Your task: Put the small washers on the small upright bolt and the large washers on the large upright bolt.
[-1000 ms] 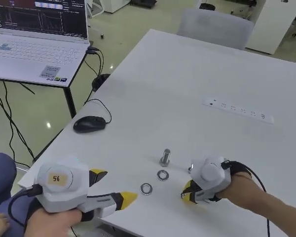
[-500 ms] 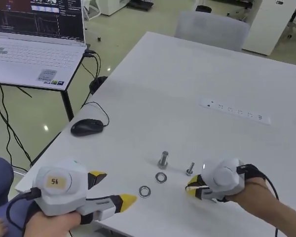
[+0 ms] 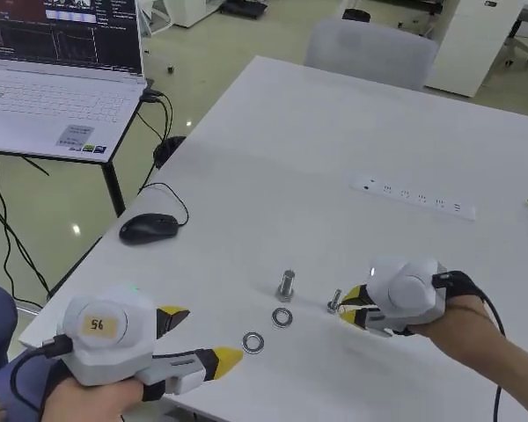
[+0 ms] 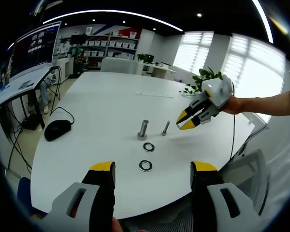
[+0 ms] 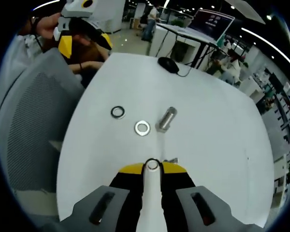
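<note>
Right gripper (image 3: 350,309) is moving up to 3 o'clock of small bolt (image 3: 334,301), clamping apparently a small washer (image 5: 152,165). Left gripper (image 3: 201,335) is gaping. Large washers (image 3: 282,317) are lying at 6 o'clock of large bolt (image 3: 287,283), unthreaded.

Left gripper (image 3: 207,334) wide apart, right gripper (image 3: 350,306) tight on small washer (image 5: 152,165)

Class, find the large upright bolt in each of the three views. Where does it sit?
Head view: large upright bolt below centre, above two washers.
Left gripper view: large upright bolt at centre, left of the small bolt.
Right gripper view: large upright bolt at centre, right of the washers.
Shared landmark: black mouse near the table edge.
</note>
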`<move>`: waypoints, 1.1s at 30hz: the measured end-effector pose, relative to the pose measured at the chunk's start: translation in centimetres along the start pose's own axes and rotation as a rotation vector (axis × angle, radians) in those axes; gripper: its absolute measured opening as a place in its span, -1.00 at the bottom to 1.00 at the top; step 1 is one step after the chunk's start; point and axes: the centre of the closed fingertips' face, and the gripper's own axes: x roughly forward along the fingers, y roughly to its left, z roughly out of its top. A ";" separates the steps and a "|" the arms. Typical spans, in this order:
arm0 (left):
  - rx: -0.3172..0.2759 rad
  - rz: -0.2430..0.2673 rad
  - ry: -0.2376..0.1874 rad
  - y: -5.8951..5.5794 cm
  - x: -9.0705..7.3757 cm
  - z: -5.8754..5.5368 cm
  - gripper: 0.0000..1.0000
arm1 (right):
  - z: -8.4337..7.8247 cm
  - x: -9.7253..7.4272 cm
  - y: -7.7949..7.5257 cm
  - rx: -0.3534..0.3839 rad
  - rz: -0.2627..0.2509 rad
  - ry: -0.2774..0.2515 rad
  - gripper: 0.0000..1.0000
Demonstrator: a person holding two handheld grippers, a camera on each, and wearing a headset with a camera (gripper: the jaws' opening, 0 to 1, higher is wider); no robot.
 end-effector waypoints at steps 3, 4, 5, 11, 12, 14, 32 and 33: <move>-0.003 0.004 -0.001 0.1 -0.1 0.0 0.24 | 0.1 0.1 -0.9 0.003 -0.015 0.007 -0.73; -0.004 0.006 -0.002 0.2 -0.1 0.0 0.24 | 0.2 0.2 -1.2 0.007 -0.015 0.010 -0.73; -0.005 0.007 -0.002 0.3 -0.1 0.0 0.24 | 0.1 0.3 -1.4 0.006 -0.017 0.017 -0.73; -0.011 0.010 -0.003 0.3 -0.2 -0.1 0.24 | 0.3 0.7 -2.7 0.001 -0.032 0.037 -0.73; -0.011 0.010 -0.003 0.3 -0.2 -0.1 0.24 | 0.2 0.8 -2.9 0.004 -0.031 0.044 -0.73; -0.010 0.010 -0.001 0.4 -0.2 -0.2 0.25 | 0.1 0.9 -3.0 0.002 -0.029 0.051 -0.73; -0.018 0.020 -0.006 0.7 -0.5 -0.2 0.25 | -0.5 1.7 -3.1 0.008 -0.001 0.094 -0.73; -0.019 0.021 -0.007 0.7 -0.5 -0.2 0.24 | -0.4 1.7 -3.0 0.010 0.001 0.094 -0.73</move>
